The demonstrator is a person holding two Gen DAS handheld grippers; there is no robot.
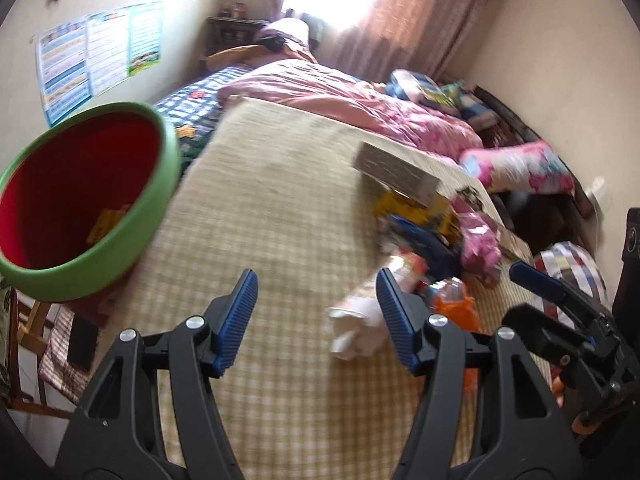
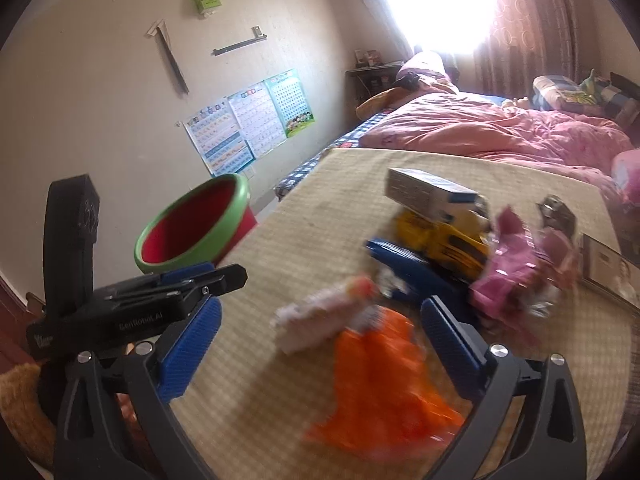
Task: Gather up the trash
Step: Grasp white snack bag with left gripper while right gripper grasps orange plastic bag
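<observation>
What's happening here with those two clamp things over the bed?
A person holds a two-finger gripper in each hand over a mat on the bed, tidying up trash. Both the left gripper and the right gripper are open and hold nothing. A heap of wrappers and boxes lies ahead: an orange wrapper, a white crumpled wrapper, a yellow box and a pink packet. A red bin with a green rim waits at the mat's left edge, something yellow already inside.

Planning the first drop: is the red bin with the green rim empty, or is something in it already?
Not empty. In the left wrist view the bin holds a yellowish piece low inside; what it is cannot be told.
</observation>
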